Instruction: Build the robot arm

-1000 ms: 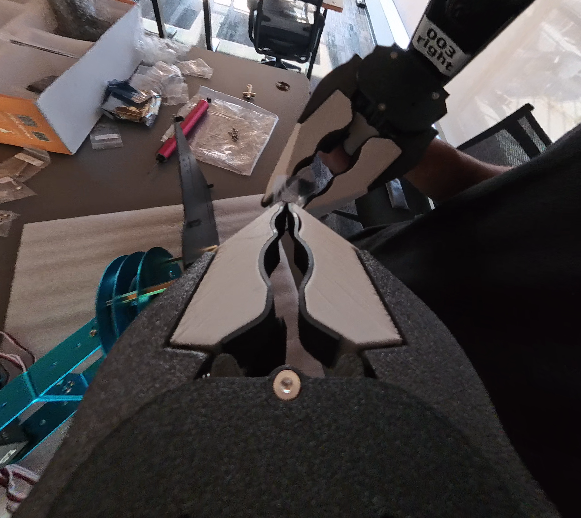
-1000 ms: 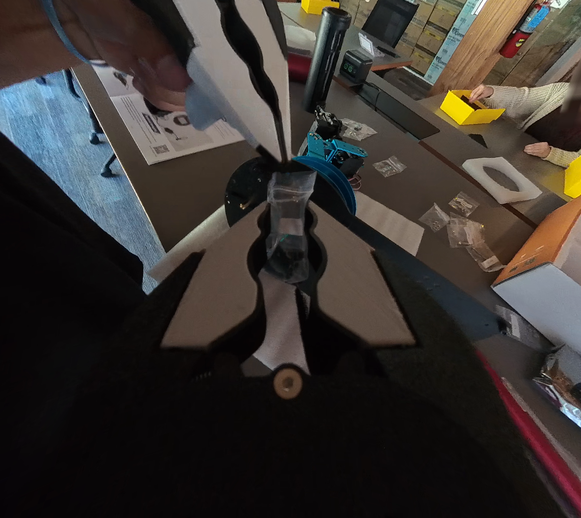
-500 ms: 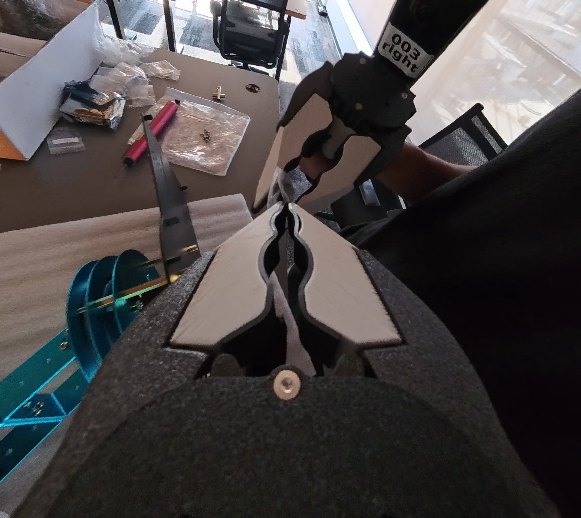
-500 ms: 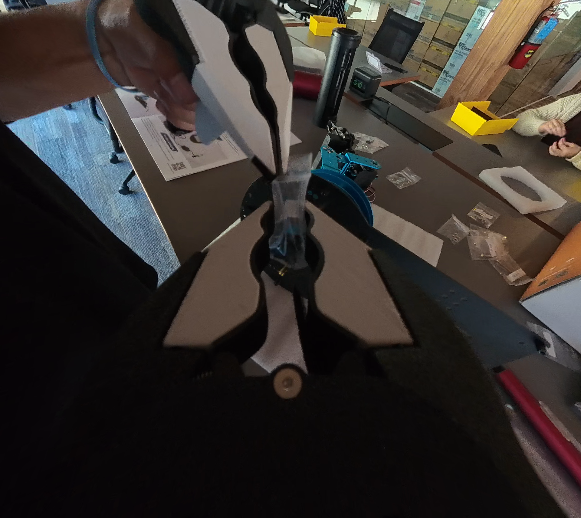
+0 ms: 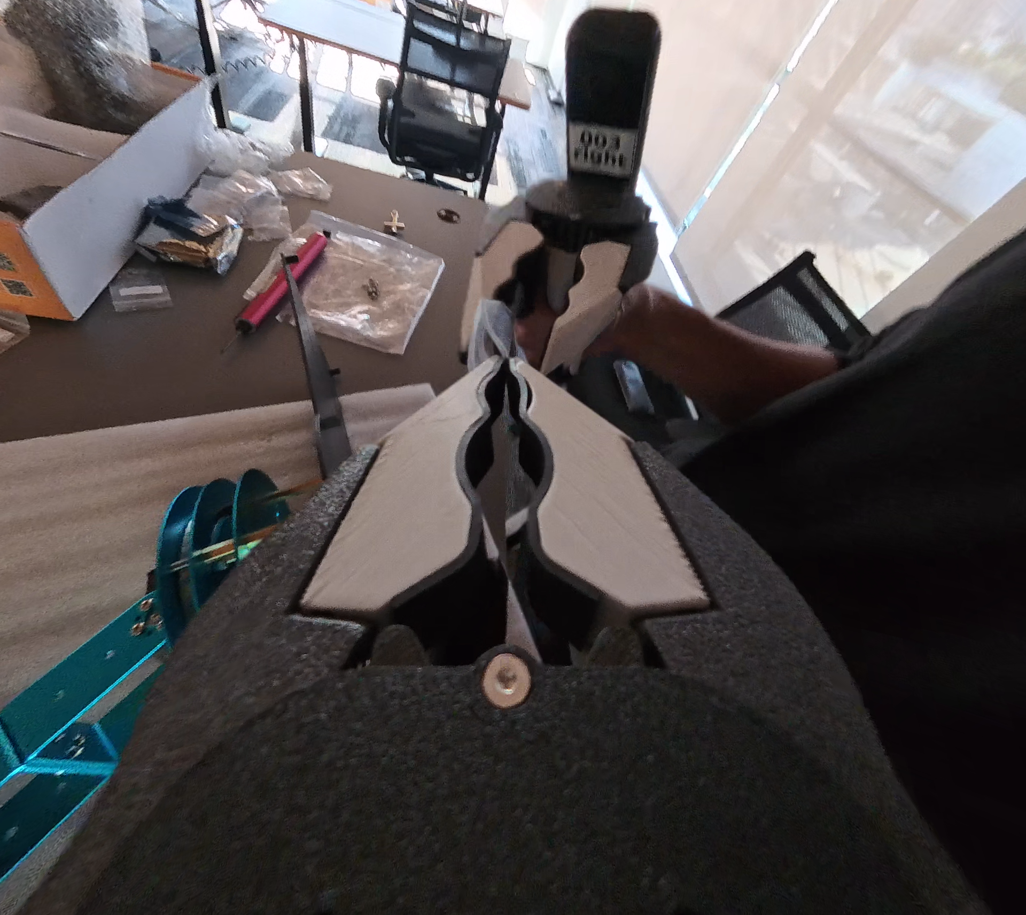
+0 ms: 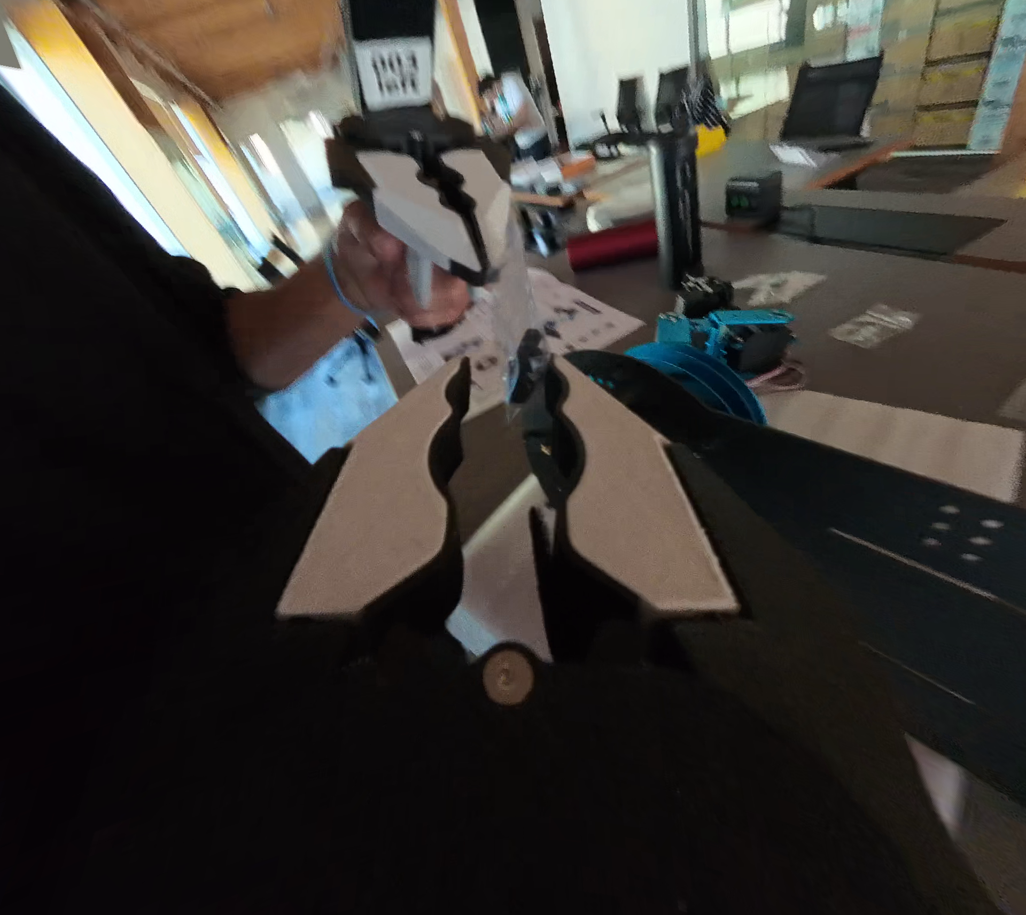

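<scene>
One small clear bag (image 6: 519,327), dark little parts gathered in its lower end, hanging in the air over the near edge of the surface (image 5: 139,372). Pinched at its top edge by the left gripper (image 5: 508,363), fingers pressed together on the plastic. Lower end dangling between the fingertips of the right gripper (image 6: 511,363), close against the inner side of one finger; touching or just clear, impossible to tell through the blur.

Changed within the last second: right gripper fingers, clamped round the bag's bulging lower part a moment ago, now spread wide apart, with the bag free in the gap. Weight carried by the left gripper alone. Both tools swung more upright against each other, too, and heavily motion-blurred.

Just beyond the bag, lying on a pale foam sheet (image 5: 111,472): a blue metal wheel assembly (image 6: 705,377) joined to a long black perforated plate (image 6: 888,527). Behind that, a printed sheet (image 6: 583,316) and a tall black cylinder (image 6: 674,205). On the left gripper's side of the surface: a red tube (image 5: 283,288) beside a larger clear bag (image 5: 377,288), more small packets, and an open white and orange box (image 5: 111,222).
</scene>
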Available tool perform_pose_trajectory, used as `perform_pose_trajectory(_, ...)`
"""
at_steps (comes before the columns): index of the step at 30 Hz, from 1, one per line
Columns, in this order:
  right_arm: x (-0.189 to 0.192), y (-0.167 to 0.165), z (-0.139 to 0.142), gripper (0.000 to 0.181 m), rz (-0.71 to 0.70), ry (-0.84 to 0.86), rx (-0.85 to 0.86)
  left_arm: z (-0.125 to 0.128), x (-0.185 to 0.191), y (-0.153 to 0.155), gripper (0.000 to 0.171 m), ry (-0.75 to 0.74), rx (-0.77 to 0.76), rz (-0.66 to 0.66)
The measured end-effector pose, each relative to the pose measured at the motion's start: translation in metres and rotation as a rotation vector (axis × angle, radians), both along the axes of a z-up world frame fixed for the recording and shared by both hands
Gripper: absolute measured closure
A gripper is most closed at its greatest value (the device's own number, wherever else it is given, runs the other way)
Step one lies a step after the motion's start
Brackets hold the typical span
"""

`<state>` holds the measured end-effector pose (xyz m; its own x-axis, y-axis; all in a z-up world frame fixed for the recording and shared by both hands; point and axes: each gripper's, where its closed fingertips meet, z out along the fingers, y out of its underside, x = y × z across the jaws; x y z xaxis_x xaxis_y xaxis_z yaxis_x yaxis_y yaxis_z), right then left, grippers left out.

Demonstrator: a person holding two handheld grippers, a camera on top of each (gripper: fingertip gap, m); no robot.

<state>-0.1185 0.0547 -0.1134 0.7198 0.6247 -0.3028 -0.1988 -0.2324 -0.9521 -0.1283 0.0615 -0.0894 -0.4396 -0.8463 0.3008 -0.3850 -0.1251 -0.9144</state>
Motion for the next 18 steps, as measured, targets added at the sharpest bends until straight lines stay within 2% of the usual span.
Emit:
perform_pose_trajectory(3, 0.013, -0.014, 0.007, 0.16, -0.011, 0.194, 0.034, 0.001, 0.015, -0.004, 0.171, -0.035, -0.047, 0.066)
perform_pose_trajectory(7, 0.06, -0.038, 0.0, 0.166, -0.164, 0.334, 0.063, -0.009, 0.05, -0.019, 0.171, -0.049, -0.108, 0.186)
perform_pose_trajectory(8, 0.073, -0.045, -0.004, 0.173, -0.198, 0.361, 0.066, -0.013, 0.061, -0.026, 0.171, -0.045, -0.138, 0.199)
perform_pose_trajectory(11, 0.113, -0.066, -0.011, 0.176, -0.266, 0.44, 0.068, -0.03, 0.1, -0.047, 0.171, -0.019, -0.231, 0.235)
perform_pose_trajectory(15, 0.171, -0.087, -0.034, 0.176, -0.358, 0.418, 0.008, -0.058, 0.155, -0.069, 0.171, 0.033, -0.316, 0.237)
perform_pose_trajectory(18, 0.215, -0.098, -0.048, 0.176, -0.37, 0.417, -0.049, -0.074, 0.195, -0.083, 0.171, 0.064, -0.342, 0.234)
